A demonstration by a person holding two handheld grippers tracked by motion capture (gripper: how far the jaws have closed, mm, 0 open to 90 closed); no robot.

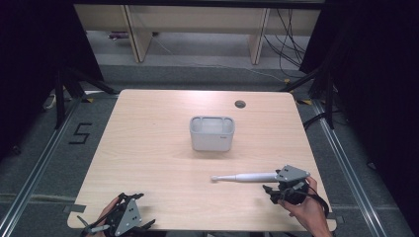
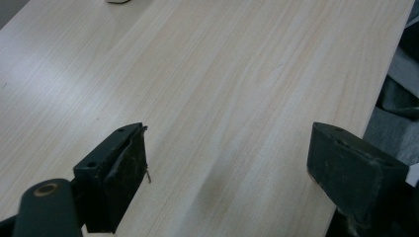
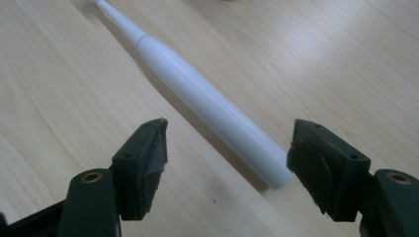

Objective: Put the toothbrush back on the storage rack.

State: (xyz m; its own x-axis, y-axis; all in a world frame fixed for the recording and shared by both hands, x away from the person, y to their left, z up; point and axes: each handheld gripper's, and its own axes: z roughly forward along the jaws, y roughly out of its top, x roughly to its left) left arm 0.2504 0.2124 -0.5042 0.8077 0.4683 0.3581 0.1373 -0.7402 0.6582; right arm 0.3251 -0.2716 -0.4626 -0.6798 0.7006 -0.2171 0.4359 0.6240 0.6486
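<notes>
On table, right gripper [image 3: 227, 163] jaws spread around toothbrush [image 3: 207, 103] butt; left gripper [image 2: 227, 173] jaws spread, empty.

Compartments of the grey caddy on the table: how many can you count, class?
3. The grey caddy shows a small compartment at its left end, a wide one in the middle and a small one at its right end; further dividers may be hidden.

High view: fixed above the near edge, facing forward and down, takes in the whole table [image 1: 163, 163] plus floor beyond. Left gripper view: low and close over the near-left tabletop [image 2: 222, 74], looking along the wood past its own jaws. Right gripper view: low, close, near-right, facing left along the white toothbrush [image 3: 207, 101], which the high view shares [image 1: 247, 177].
</notes>
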